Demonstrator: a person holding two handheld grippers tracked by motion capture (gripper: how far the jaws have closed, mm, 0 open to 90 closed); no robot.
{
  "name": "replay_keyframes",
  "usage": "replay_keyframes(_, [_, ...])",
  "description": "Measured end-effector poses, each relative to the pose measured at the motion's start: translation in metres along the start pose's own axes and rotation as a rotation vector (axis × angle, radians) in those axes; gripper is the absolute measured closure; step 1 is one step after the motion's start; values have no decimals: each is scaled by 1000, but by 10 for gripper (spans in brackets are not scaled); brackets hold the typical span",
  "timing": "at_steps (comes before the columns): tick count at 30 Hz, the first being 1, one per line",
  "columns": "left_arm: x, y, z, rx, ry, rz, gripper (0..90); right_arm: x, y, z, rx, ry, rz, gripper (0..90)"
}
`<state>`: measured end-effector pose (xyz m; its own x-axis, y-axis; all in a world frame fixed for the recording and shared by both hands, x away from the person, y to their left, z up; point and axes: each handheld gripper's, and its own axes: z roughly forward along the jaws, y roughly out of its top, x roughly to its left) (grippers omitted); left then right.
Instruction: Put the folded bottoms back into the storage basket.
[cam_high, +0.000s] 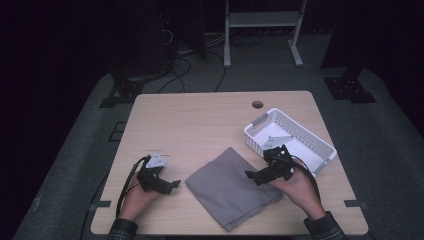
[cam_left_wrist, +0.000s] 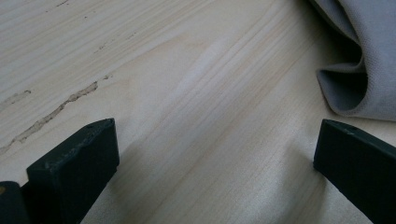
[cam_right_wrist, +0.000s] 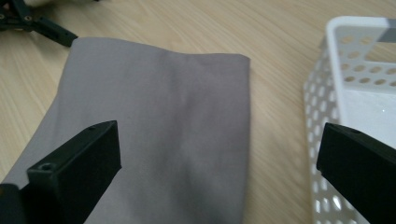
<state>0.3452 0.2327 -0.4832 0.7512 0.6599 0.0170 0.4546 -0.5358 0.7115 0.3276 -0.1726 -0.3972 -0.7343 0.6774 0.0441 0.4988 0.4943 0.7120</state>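
Note:
A folded grey cloth (cam_high: 232, 187) lies flat on the wooden table (cam_high: 200, 115), near its front edge. My right gripper (cam_high: 253, 176) hovers at the cloth's right side, held in a hand and pointing left. In the right gripper view its jaws (cam_right_wrist: 219, 144) stand wide open over the cloth (cam_right_wrist: 163, 116), with nothing pinched. My left gripper (cam_high: 172, 184) rests on the table just left of the cloth. Its jaws (cam_left_wrist: 215, 140) are open over bare wood, and a folded cloth corner (cam_left_wrist: 364, 70) lies just beyond its right jaw.
A white perforated basket (cam_high: 255, 139) sits at the right of the table, just behind my right gripper, and its wall (cam_right_wrist: 327, 93) is close beside my right jaw. A round hole (cam_high: 257, 104) marks the table's far edge. A metal stand and cables occupy the floor beyond.

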Motion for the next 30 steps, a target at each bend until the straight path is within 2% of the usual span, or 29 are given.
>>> replay_keyframes(6, [0,0,0,0,1,1,0,12,2,9,-1,34,-37,0])
replay_keyframes(17, [0,0,0,-3,1,-2,0,33,-4,38,49,104,-76,0])
replay_keyframes(26, [0,0,0,-3,1,0,0,42,-9,59,90,132,-96,0])
replay_keyframes(30, [0,0,0,-3,0,-1,0,44,-11,65,91,135,-109,0])
